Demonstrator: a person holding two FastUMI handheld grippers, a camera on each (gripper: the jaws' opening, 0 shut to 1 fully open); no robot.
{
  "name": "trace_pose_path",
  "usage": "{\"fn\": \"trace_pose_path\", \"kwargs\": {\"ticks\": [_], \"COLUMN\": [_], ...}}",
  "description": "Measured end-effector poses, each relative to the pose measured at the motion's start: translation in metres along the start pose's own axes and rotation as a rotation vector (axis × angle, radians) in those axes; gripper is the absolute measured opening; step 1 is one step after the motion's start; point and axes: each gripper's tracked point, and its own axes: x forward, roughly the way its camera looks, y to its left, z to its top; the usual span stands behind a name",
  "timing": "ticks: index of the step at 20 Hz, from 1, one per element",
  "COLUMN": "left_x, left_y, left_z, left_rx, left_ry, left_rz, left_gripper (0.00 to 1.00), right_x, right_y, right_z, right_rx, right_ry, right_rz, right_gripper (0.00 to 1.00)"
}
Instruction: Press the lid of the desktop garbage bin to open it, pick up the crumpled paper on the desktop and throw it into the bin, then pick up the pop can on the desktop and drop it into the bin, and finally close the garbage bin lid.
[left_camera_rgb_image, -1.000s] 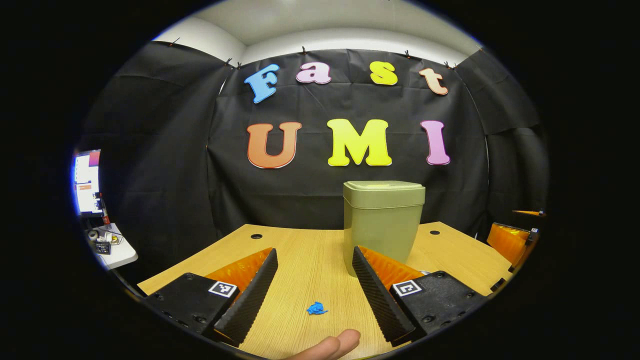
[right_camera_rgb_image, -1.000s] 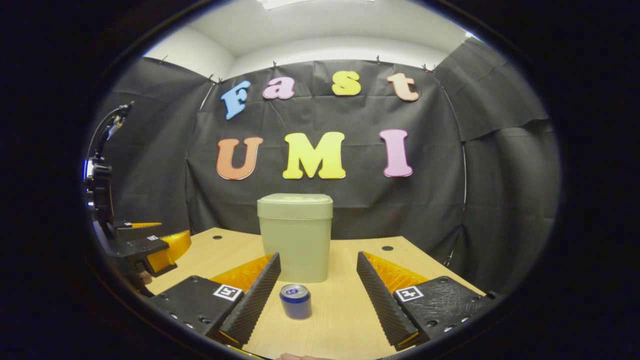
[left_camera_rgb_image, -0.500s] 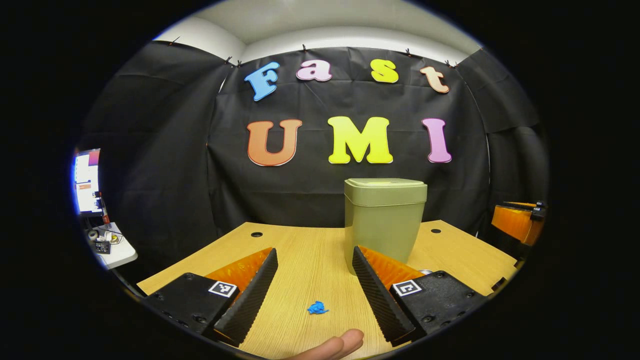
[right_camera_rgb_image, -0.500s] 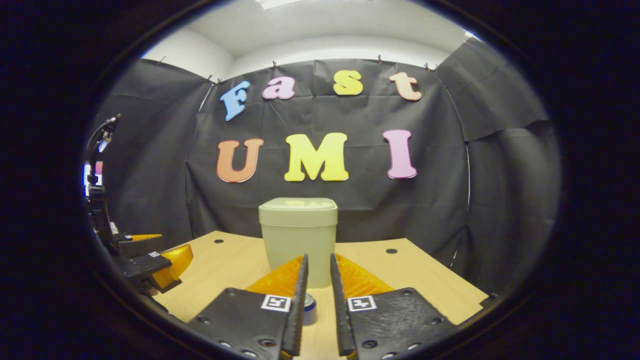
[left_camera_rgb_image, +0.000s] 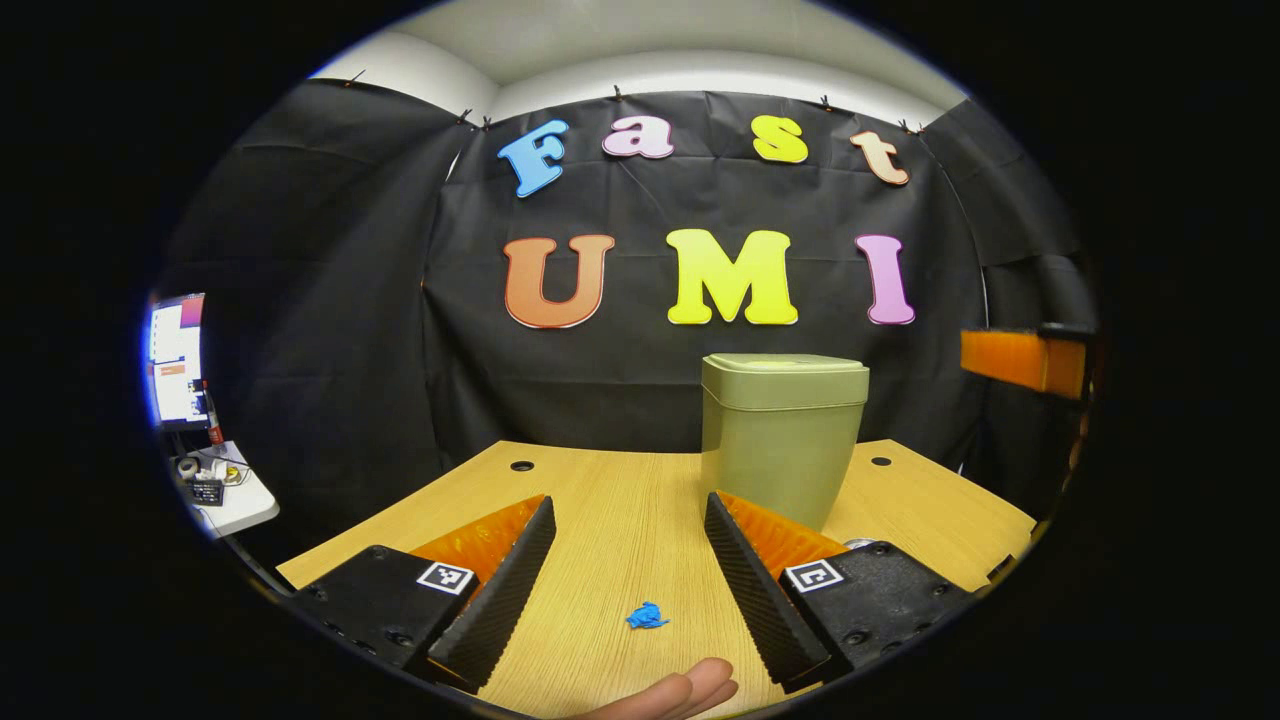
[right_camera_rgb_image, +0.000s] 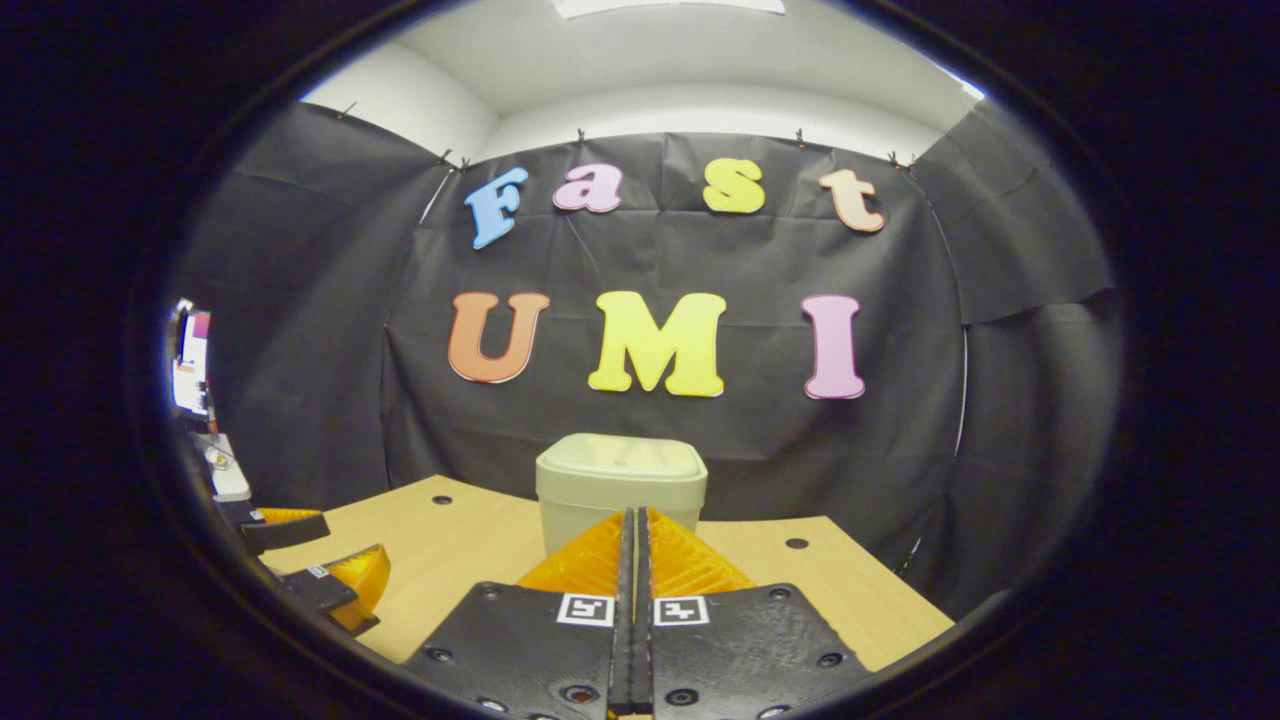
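Observation:
The olive green bin (left_camera_rgb_image: 783, 445) stands on the wooden table (left_camera_rgb_image: 600, 490) with its lid (left_camera_rgb_image: 785, 378) down. A small blue crumpled paper (left_camera_rgb_image: 647, 616) lies on the table between the fingers of my left gripper (left_camera_rgb_image: 628, 505), which is open and holds nothing. A silver sliver of the pop can (left_camera_rgb_image: 858, 543) peeks from behind its right finger. My right gripper (right_camera_rgb_image: 633, 514) is shut with nothing between its fingers, held high and pointing at the bin (right_camera_rgb_image: 620, 490) just below lid height. From the left gripper view it hangs at the far right (left_camera_rgb_image: 1020, 360).
A person's fingertip (left_camera_rgb_image: 690, 692) shows at the table's near edge. A monitor (left_camera_rgb_image: 177, 360) and a small white side table (left_camera_rgb_image: 230, 500) stand off to the left. The left gripper (right_camera_rgb_image: 320, 570) sits low at the left of the right gripper view.
My right gripper has shut its fingers and risen, so the can is now hidden behind it. The left gripper has barely moved.

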Motion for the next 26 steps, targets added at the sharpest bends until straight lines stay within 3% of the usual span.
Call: {"fn": "trace_pose_path", "kwargs": {"ticks": [1,2,5,8,12,19,26], "left_x": [0.001,0.001,0.002,0.003,0.005,0.015,0.016], "left_y": [0.000,0.000,0.000,0.001,0.006,0.014,0.008], "left_z": [0.000,0.000,-0.001,0.000,-0.001,-0.008,-0.013], "left_rx": [-0.001,-0.002,-0.001,-0.001,-0.003,-0.028,-0.018], "left_ry": [0.000,0.000,0.000,-0.004,-0.006,0.018,0.025], "left_rz": [-0.001,-0.002,-0.009,-0.012,-0.011,0.005,-0.007], "left_gripper": [0.97,0.97,0.97,0.97,0.97,0.97,0.97], "right_x": [0.013,0.027,0.072,0.118,0.162,0.199,0.201], "right_y": [0.006,0.009,0.019,0.017,0.017,0.004,0.002], "right_z": [0.008,0.015,0.011,0.006,-0.004,-0.029,-0.041], "right_rx": [-0.005,0.000,0.006,-0.037,0.080,0.074,0.052], "right_ry": [-0.006,-0.003,0.064,0.102,0.142,0.211,0.260], "right_rz": [0.024,0.030,0.038,-0.004,-0.003,-0.071,-0.042], "right_gripper": [0.05,0.00,0.00,0.00,0.00,0.01,0.00]}}
